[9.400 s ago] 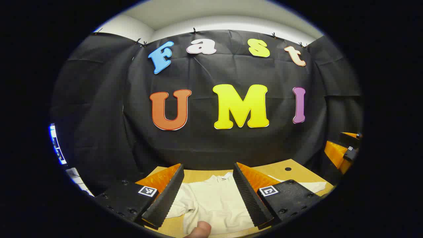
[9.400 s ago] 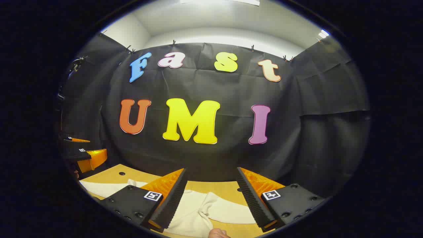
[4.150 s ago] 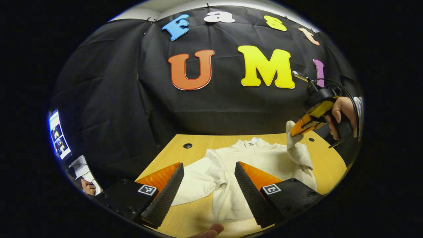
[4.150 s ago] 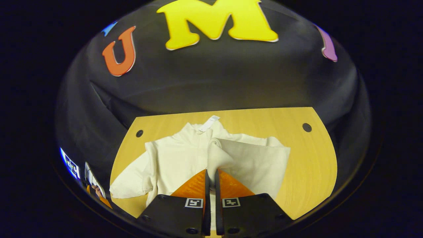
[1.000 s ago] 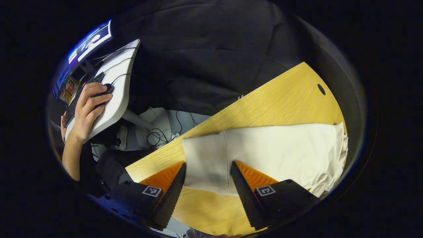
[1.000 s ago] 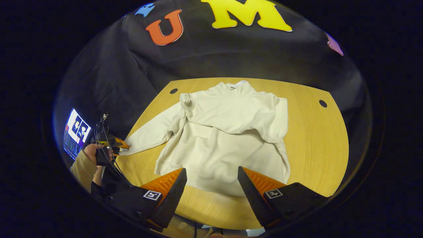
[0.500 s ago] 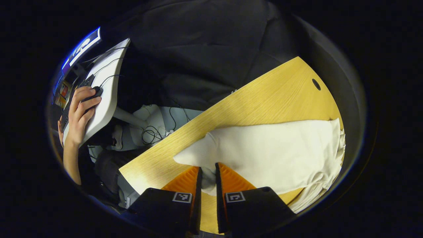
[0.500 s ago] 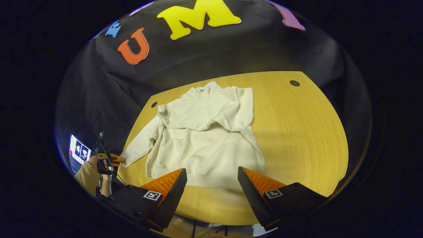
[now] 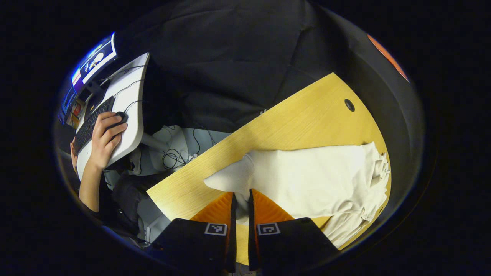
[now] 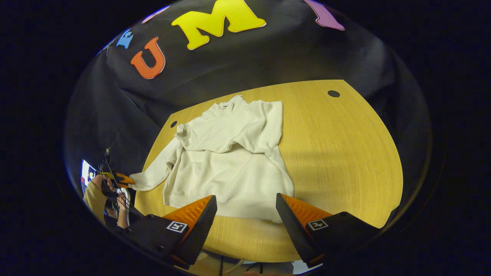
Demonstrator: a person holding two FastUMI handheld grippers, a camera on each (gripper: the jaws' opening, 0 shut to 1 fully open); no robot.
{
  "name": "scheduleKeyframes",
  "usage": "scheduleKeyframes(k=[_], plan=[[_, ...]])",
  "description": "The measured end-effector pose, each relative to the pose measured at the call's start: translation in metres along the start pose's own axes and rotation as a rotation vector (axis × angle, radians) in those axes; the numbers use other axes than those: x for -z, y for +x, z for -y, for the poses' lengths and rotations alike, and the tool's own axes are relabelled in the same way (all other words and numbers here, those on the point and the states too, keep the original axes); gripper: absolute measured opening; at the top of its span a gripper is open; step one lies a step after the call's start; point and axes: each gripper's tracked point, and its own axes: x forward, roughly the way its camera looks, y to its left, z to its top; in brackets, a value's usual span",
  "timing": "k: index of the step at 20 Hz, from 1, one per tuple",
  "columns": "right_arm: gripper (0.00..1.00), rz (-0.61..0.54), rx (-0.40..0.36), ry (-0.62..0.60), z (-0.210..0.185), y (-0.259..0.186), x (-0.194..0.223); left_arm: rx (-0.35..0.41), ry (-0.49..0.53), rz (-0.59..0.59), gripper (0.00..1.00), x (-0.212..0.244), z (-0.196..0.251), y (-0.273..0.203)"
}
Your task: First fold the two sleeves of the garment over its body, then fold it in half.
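- No readable writing on the cream sweatshirt (image 10: 230, 161); just a small white tag at the collar, too tiny to make out.
- Left gripper (image 9: 240, 207), bottom centre of the left gripper view, is pinched tight on the cuff of the left sleeve (image 9: 307, 176), lifting it off the wooden table (image 9: 299, 115).
- That view also catches a desk (image 9: 130, 111) upper left, with a person's hand (image 9: 105, 138) on a mouse.
- Right gripper (image 10: 245, 214) is wide open with nothing in it, hovering over the hem at the bottom of the right gripper view.
- The right gripper view shows the whole garment flat mid-table, the other sleeve (image 10: 234, 132) folded across the chest.
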Motion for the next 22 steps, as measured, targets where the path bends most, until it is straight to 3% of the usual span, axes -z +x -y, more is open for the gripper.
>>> scheduleKeyframes(k=[1,2,10,11,15,17,21,22], plan=[[0.97,-0.003,-0.001,-0.001,0.001,0.001,-0.001,-0.002,0.017,0.008,0.14,-0.001,0.01,-0.008],[0.94,-0.002,-0.003,-0.004,0.005,0.002,-0.002,0.002,0.039,0.022,0.15,-0.004,0.021,-0.016],[0.97,0.003,-0.014,0.0,0.031,0.003,-0.009,0.132,0.246,0.088,0.14,0.001,0.17,-0.073],[0.94,0.006,-0.018,0.005,0.034,0.001,-0.009,0.14,0.27,0.09,0.15,0.005,0.187,-0.077],[0.97,0.031,-0.008,0.013,0.059,-0.006,-0.017,0.183,0.359,0.079,0.15,0.027,0.262,-0.084],[0.94,0.04,-0.003,0.027,0.074,-0.011,-0.02,0.197,0.414,0.078,0.15,0.04,0.3,-0.086],[0.97,0.034,0.029,0.077,0.106,-0.015,-0.021,0.261,0.531,0.062,0.15,0.088,0.39,-0.093],[0.94,0.041,0.042,0.071,0.113,-0.017,-0.023,0.265,0.569,0.063,0.15,0.099,0.411,-0.092]])
